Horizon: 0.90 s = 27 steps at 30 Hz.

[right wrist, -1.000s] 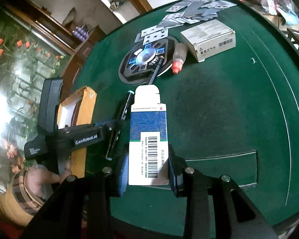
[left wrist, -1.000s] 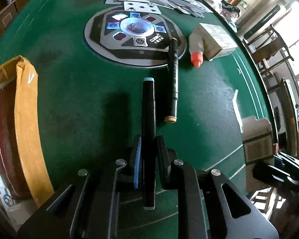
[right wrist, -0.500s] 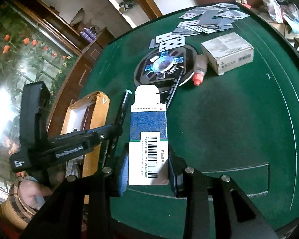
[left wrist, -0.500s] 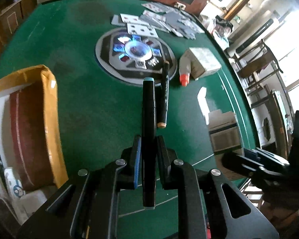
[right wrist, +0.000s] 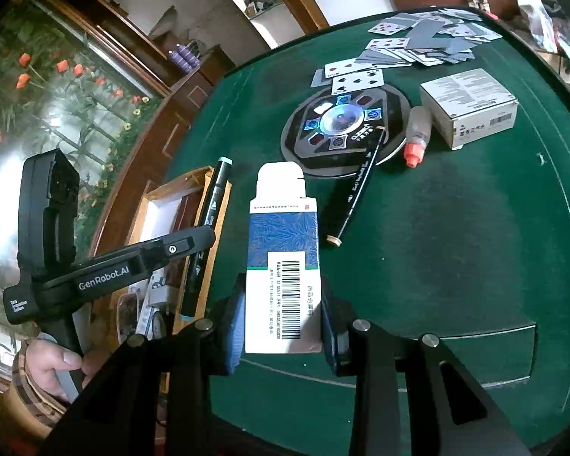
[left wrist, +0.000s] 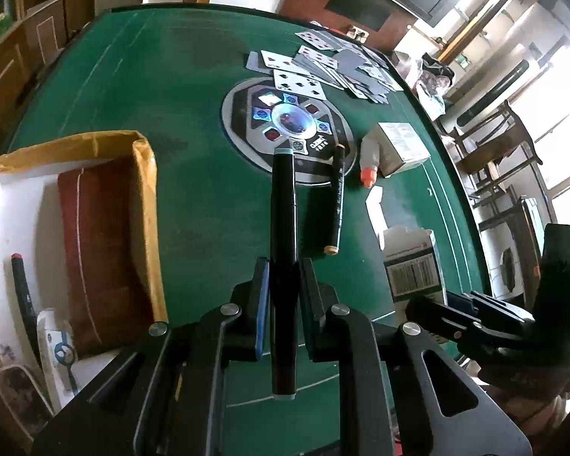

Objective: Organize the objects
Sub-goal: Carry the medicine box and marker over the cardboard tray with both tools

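My left gripper point(left wrist: 283, 269) is shut on a black marker with pale teal ends point(left wrist: 283, 228), held above the green table; the same marker point(right wrist: 209, 224) shows in the right wrist view. My right gripper point(right wrist: 283, 311) is shut on a blue and white carton with a barcode point(right wrist: 283, 254), its top flap open; the carton point(left wrist: 412, 266) appears at the right of the left wrist view. An open cardboard box point(left wrist: 144, 205) sits at the table's left edge with a brown case, a red-tipped pen and packets inside. A second black pen point(left wrist: 336, 201) lies on the felt.
A round black game console point(left wrist: 288, 129) sits mid-table, the loose pen's far end resting on it. A small bottle with an orange cap point(left wrist: 370, 159) and a white box point(left wrist: 402, 146) lie to its right. Playing cards point(left wrist: 334, 64) are scattered at the far side. A hand point(right wrist: 53, 364) holds the left gripper.
Both grippers have risen and drawn back from the table's middle, each keeping its object. The cardboard box has come further into the left wrist view, showing its contents.
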Each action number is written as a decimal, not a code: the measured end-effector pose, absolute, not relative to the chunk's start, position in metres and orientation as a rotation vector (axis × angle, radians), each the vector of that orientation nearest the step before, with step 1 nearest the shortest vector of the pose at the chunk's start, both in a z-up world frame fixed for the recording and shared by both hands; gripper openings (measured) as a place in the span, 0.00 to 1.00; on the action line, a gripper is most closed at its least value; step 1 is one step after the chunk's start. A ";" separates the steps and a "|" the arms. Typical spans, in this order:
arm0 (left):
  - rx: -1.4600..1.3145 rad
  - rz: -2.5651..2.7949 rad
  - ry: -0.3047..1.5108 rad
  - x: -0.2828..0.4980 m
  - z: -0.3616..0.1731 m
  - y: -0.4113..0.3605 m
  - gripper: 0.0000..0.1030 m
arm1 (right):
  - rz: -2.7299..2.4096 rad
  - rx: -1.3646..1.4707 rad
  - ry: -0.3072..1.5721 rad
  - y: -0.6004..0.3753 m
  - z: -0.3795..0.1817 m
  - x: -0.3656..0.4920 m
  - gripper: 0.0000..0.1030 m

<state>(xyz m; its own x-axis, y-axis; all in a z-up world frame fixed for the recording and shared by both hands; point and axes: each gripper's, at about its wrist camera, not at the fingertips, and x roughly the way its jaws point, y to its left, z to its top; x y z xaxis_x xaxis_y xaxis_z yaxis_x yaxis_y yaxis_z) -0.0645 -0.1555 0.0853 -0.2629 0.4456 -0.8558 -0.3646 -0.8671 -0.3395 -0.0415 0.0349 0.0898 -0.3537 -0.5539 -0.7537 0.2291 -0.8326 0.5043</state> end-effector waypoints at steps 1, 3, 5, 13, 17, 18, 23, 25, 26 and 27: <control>-1.496 2.158 -0.104 -0.065 0.085 -0.157 0.14 | -2.205 1.405 -0.431 0.034 0.090 -0.041 0.32; -1.494 2.163 -0.111 -0.064 0.087 -0.162 0.14 | -2.203 1.406 -0.427 0.031 0.090 -0.041 0.32; -1.489 2.169 -0.121 -0.064 0.089 -0.167 0.14 | -2.201 1.405 -0.425 0.030 0.090 -0.041 0.32; -1.476 2.194 -0.150 -0.066 0.094 -0.180 0.14 | -2.195 1.394 -0.414 0.021 0.092 -0.041 0.32; -1.472 2.209 -0.164 -0.066 0.095 -0.188 0.14 | -2.190 1.388 -0.409 0.016 0.093 -0.041 0.32; -1.471 2.212 -0.167 -0.066 0.096 -0.189 0.14 | -2.190 1.386 -0.407 0.014 0.094 -0.040 0.32; -1.457 2.232 -0.176 -0.067 0.102 -0.199 0.14 | -2.201 1.361 -0.394 0.007 0.098 -0.041 0.32; -1.459 2.235 -0.178 -0.068 0.103 -0.202 0.14 | -2.200 1.344 -0.393 0.005 0.102 -0.042 0.32; -1.458 2.239 -0.185 -0.068 0.104 -0.205 0.14 | -2.200 1.337 -0.394 0.004 0.103 -0.042 0.32; -1.456 2.243 -0.189 -0.068 0.105 -0.208 0.14 | -2.200 1.329 -0.393 0.002 0.105 -0.042 0.32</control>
<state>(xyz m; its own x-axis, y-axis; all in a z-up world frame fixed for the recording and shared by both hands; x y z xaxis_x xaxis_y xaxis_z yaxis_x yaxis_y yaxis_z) -0.0682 -0.2081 0.1054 -0.3367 0.4446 -0.8301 -0.2997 -0.8863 -0.3531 -0.0421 0.0024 0.1052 -0.3719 -0.5798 -0.7250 0.2928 -0.8143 0.5011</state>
